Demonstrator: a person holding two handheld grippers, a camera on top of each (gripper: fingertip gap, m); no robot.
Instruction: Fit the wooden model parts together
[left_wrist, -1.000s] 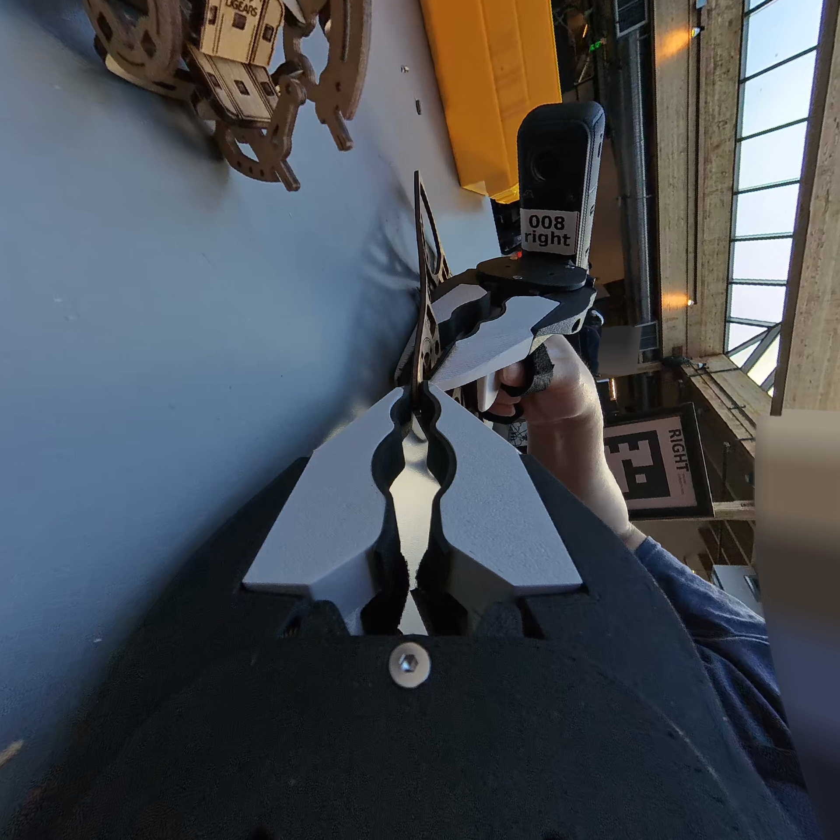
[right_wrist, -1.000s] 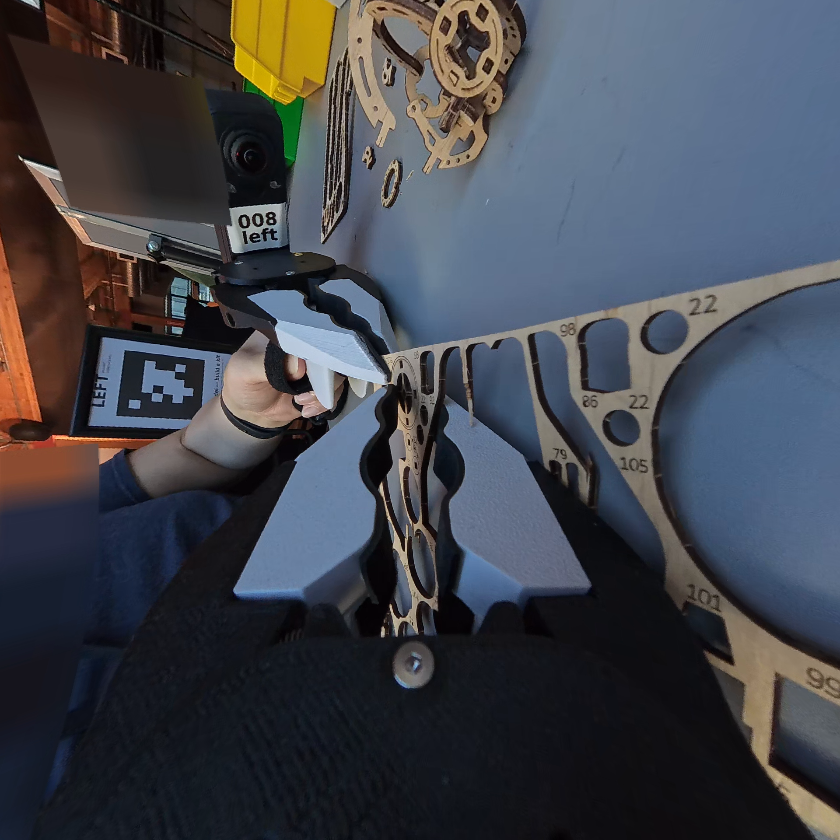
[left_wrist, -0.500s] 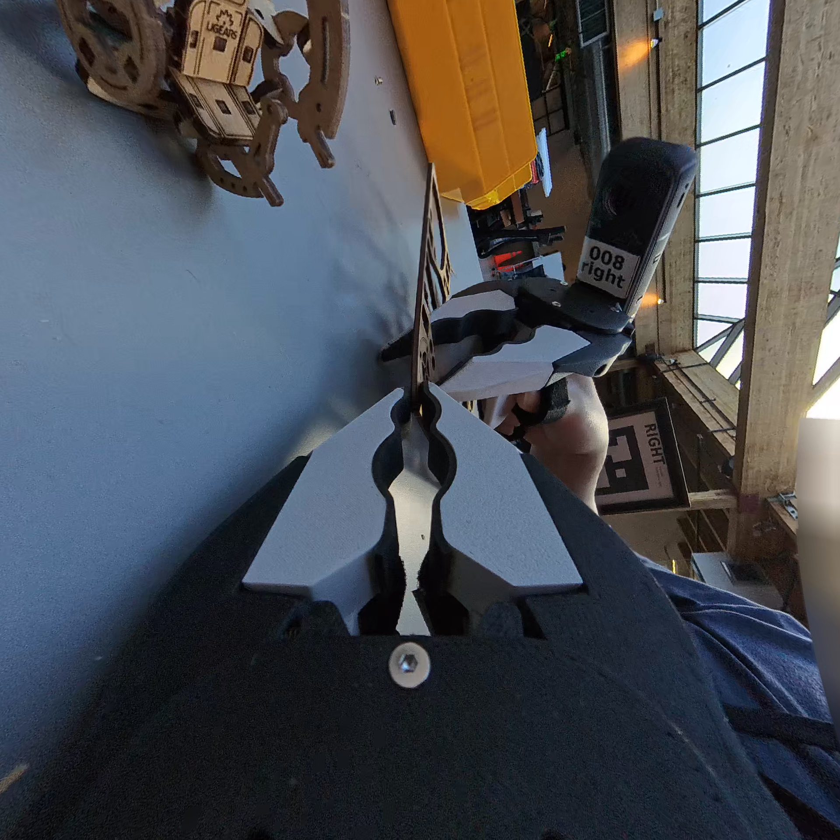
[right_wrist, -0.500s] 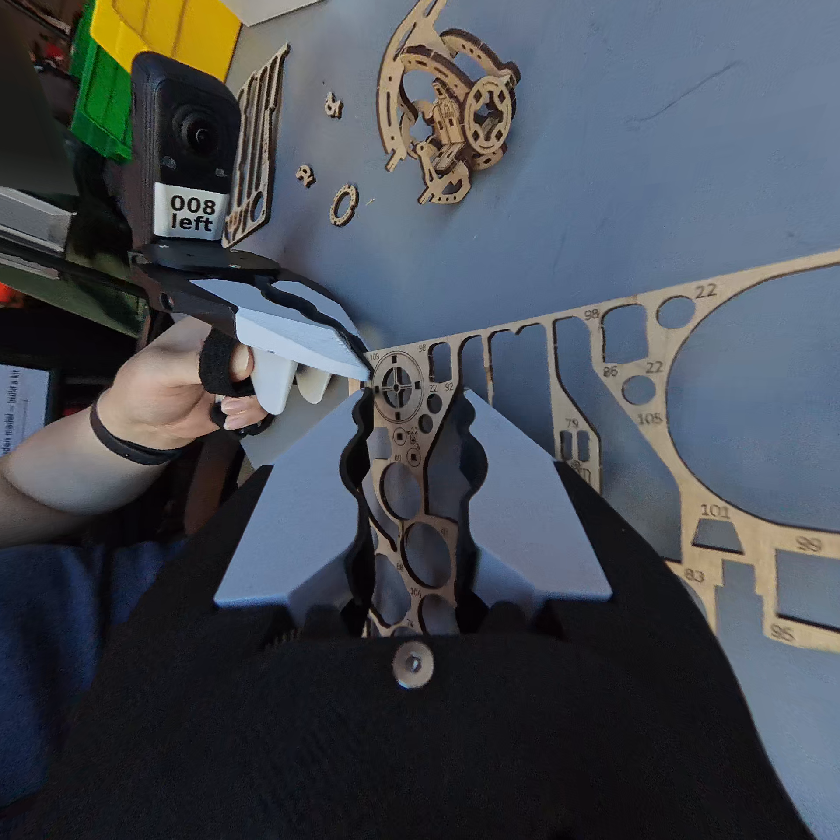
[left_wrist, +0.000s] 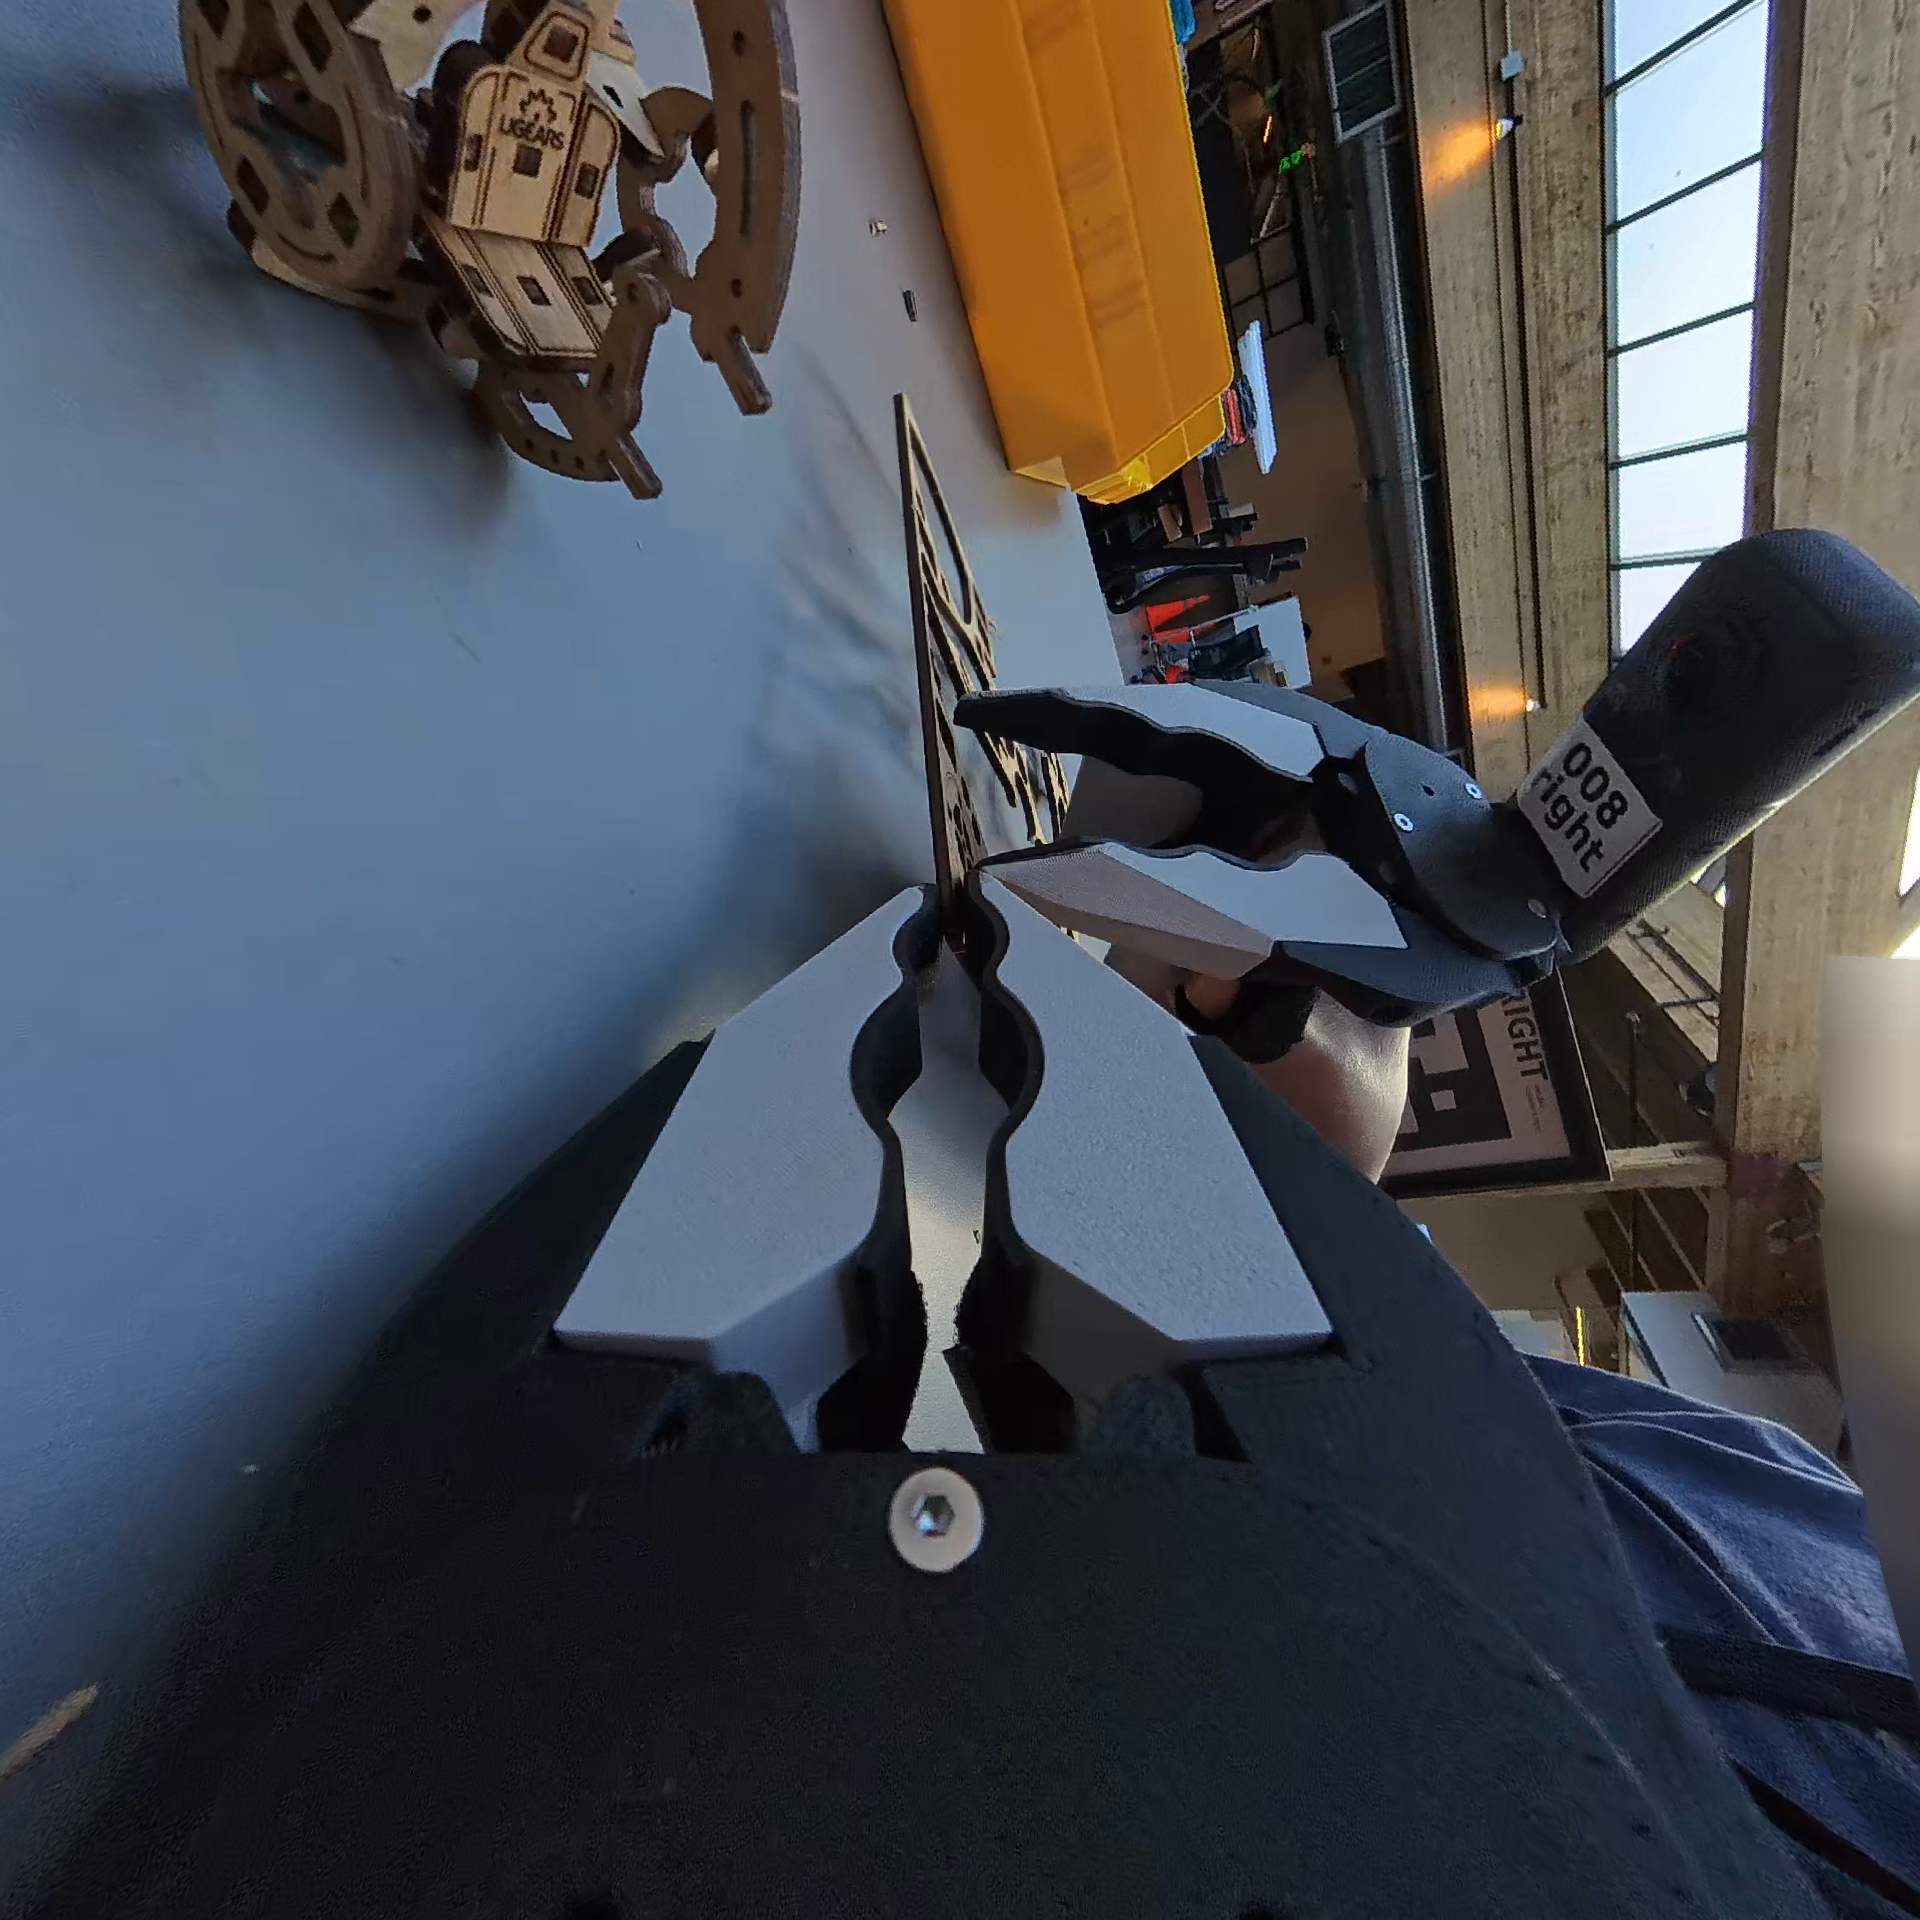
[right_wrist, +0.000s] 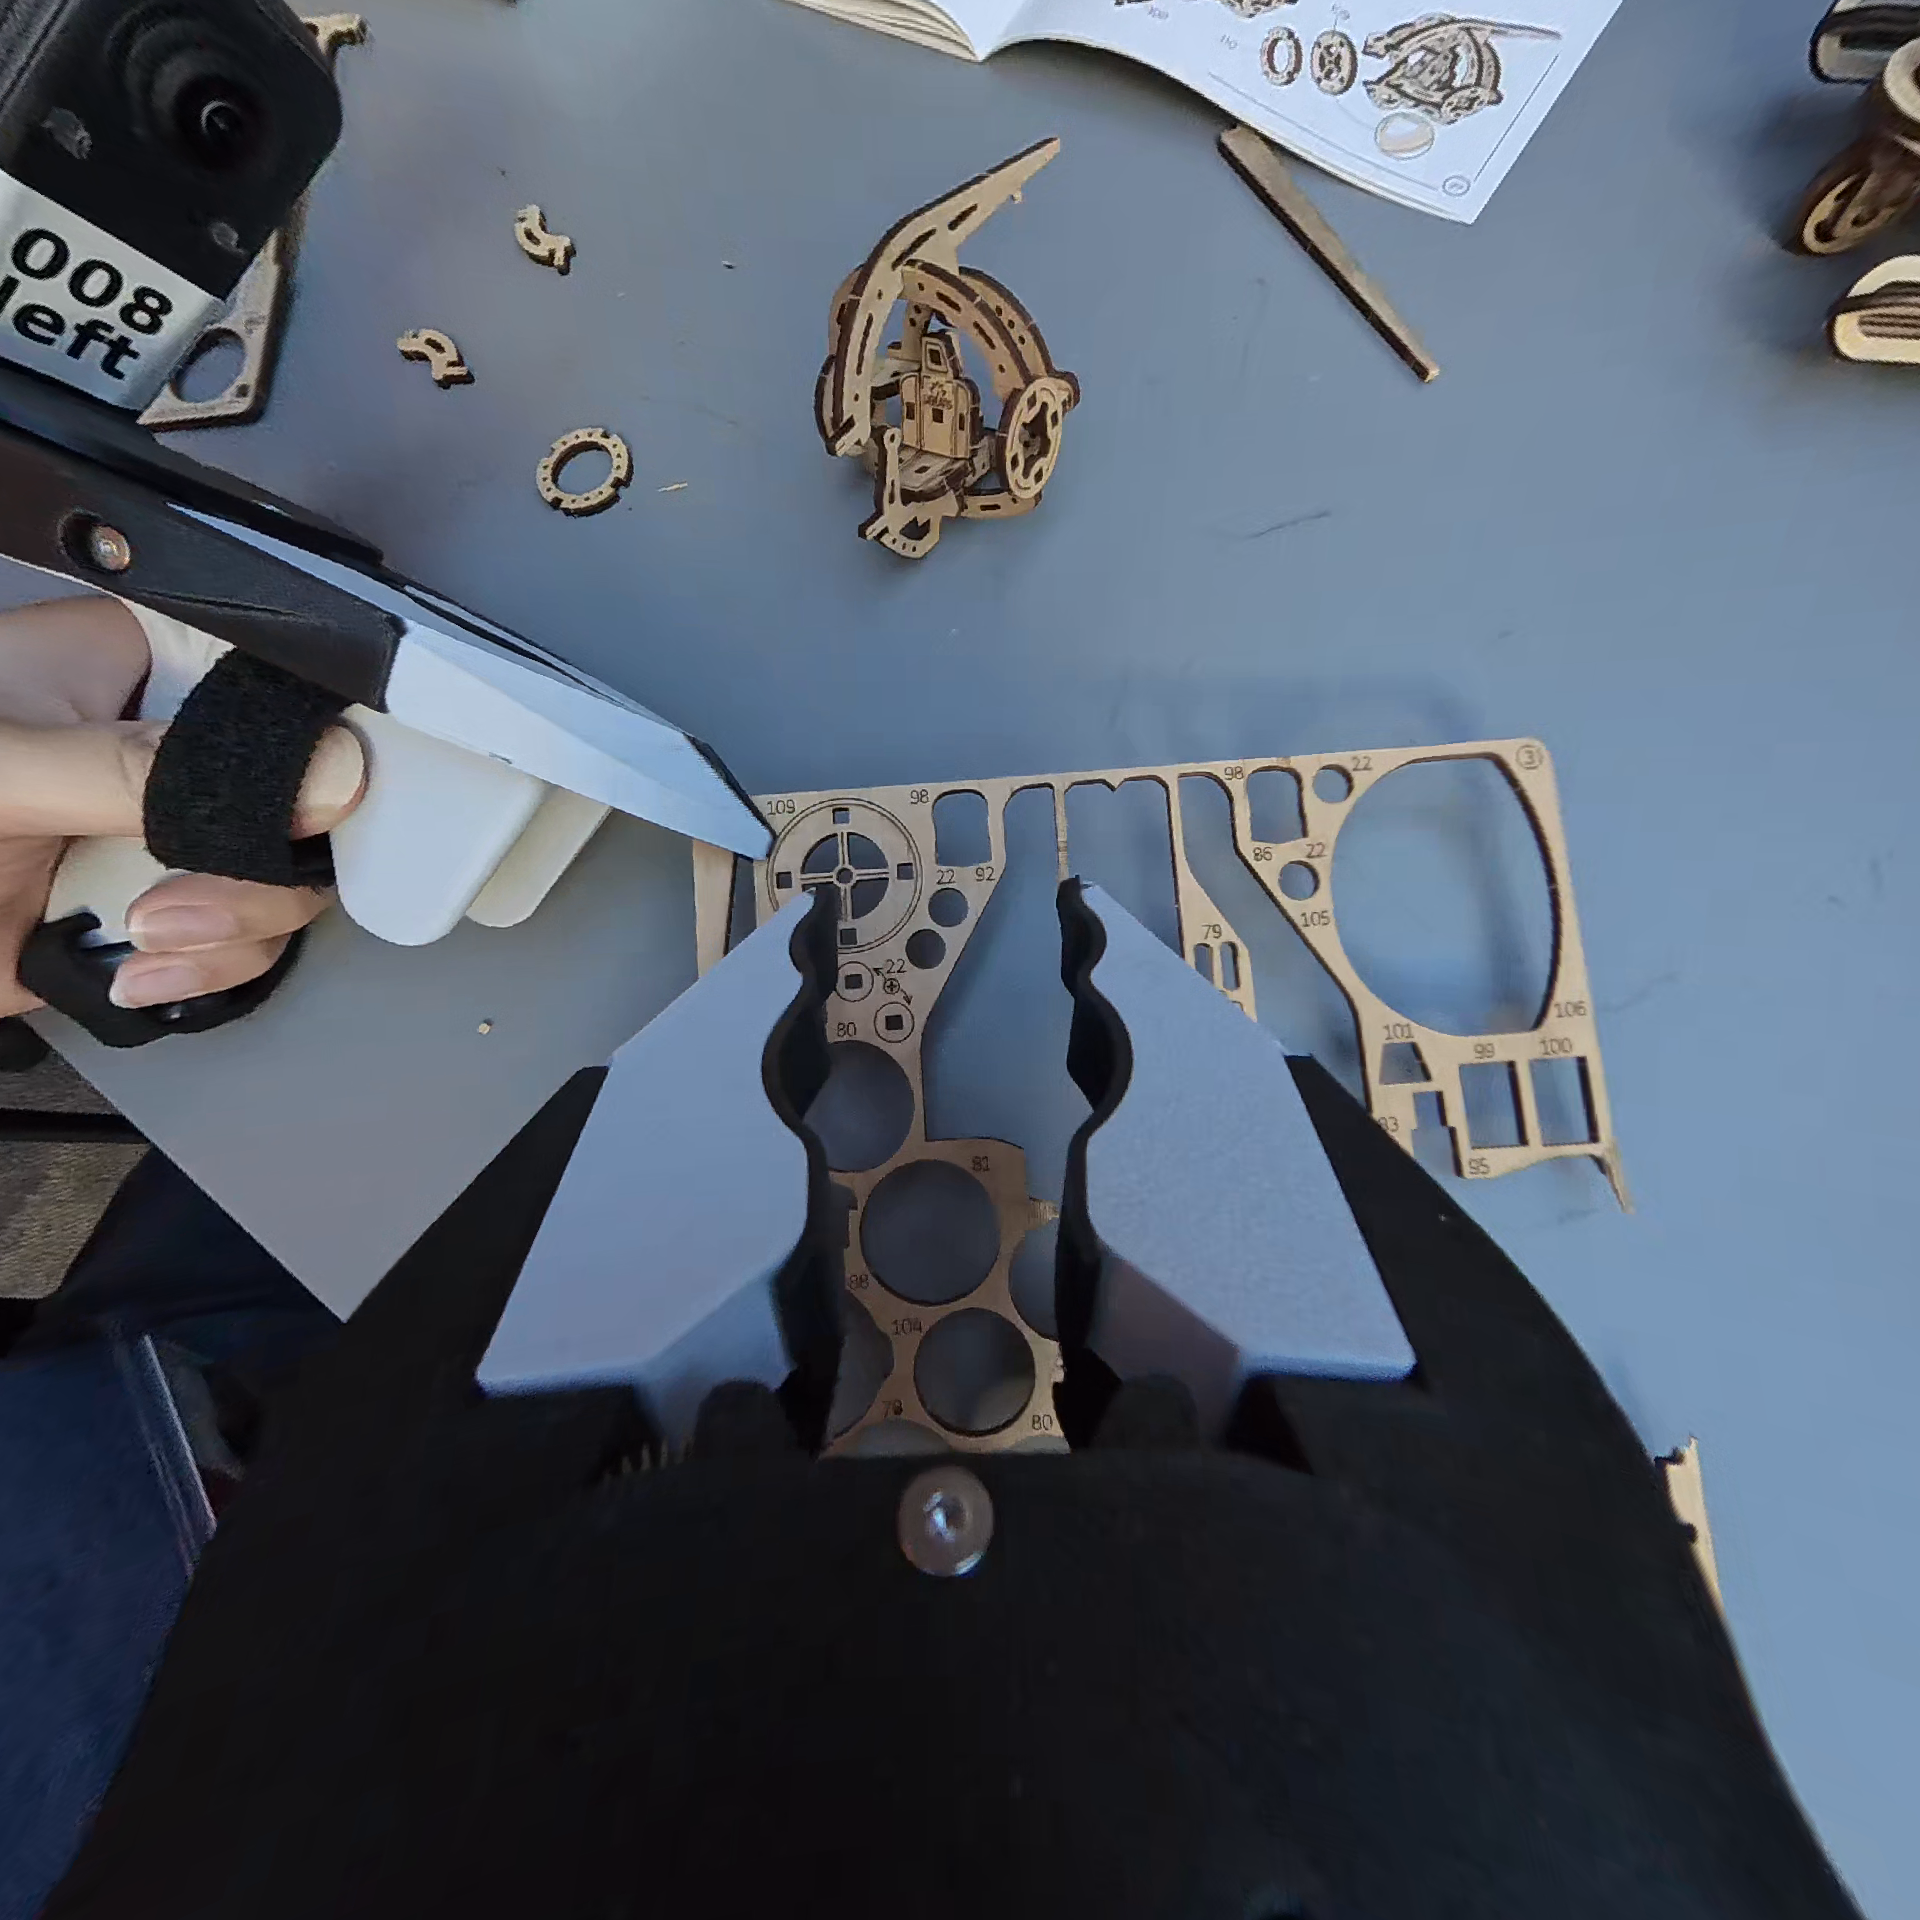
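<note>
A thin wooden parts sheet with many cut-outs hangs a little above the grey table. My left gripper is shut on the sheet's corner; the sheet shows edge-on in the left wrist view. In the right wrist view the left gripper pinches the corner next to a round wheel-shaped part. My right gripper is open, its fingers spread on either side of a strip of the sheet without gripping it. It also shows in the left wrist view. A partly built wooden model stands farther back.
A loose wooden ring and small curved bits lie at the back left. A wooden stick and an instruction booklet lie at the back. More wooden assemblies stand at the far right. A yellow bin sits beyond the model. From either gripper's tips it is about 20 cm to the wooden stick.
My right gripper has opened and let go of the sheet, and has swung round to look down on the table. The left gripper has kept its hold on the corner.
</note>
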